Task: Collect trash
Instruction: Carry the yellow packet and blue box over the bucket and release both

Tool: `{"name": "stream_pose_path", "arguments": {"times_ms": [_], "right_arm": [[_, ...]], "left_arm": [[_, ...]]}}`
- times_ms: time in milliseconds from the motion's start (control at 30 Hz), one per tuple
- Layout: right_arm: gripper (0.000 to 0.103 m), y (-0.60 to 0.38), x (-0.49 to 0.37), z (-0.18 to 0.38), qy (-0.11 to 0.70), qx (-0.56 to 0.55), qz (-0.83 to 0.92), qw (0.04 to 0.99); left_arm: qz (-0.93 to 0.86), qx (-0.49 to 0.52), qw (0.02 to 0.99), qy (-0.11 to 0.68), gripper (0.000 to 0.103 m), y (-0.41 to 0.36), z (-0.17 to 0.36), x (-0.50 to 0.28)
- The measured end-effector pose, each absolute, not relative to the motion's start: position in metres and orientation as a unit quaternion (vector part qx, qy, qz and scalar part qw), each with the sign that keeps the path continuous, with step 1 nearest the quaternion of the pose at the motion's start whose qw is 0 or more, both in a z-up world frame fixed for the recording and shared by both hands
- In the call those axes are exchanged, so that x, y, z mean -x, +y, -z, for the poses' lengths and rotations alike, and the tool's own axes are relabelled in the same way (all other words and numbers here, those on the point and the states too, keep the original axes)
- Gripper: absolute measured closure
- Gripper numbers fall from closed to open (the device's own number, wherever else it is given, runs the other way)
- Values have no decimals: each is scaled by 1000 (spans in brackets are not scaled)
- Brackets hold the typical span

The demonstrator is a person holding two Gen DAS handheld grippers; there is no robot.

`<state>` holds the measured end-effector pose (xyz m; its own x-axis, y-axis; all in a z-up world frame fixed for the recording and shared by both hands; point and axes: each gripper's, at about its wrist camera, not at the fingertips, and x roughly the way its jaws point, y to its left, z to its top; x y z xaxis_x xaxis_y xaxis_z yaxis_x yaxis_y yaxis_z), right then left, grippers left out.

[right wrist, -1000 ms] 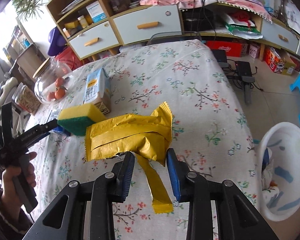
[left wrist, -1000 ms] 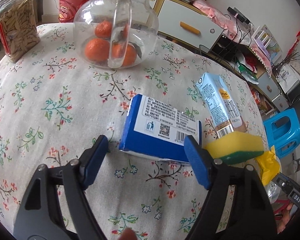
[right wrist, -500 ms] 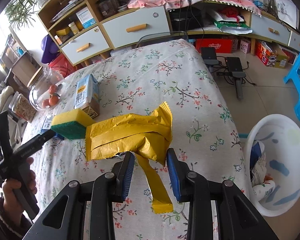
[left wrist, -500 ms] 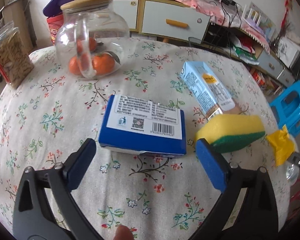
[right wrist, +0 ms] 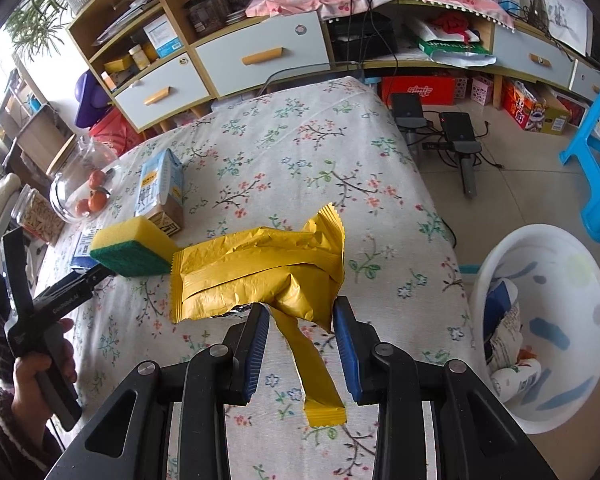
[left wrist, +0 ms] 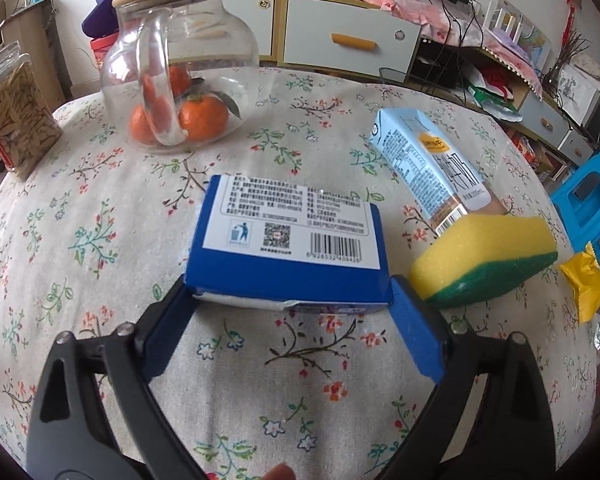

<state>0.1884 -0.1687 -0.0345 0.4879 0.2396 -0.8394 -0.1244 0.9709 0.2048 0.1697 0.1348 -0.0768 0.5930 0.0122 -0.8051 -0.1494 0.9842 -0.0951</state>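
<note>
While one blue box [left wrist: 292,236], one milk carton [left wrist: 428,164] and one sponge [left wrist: 484,260] lie on the floral table [left wrist: 100,216], our left gripper [left wrist: 288,312] spreads wide, its tips flanking the box's near corners. Our right gripper [right wrist: 300,332] pinches one yellow wrapper [right wrist: 260,272] near the white bin [right wrist: 580,280].
</note>
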Motion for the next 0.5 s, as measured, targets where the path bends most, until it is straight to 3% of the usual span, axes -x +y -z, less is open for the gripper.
{"name": "stream_pose_path", "arguments": {"times_ms": [333, 500], "right_arm": [[69, -200, -184, 25, 484, -72, -80, 869], [69, -223, -180, 17, 474, -91, -69, 873]], "left_arm": [[-28, 116, 898, 424, 9, 134, 53, -149], [-8, 90, 909, 406, 9, 115, 35, -134]]}}
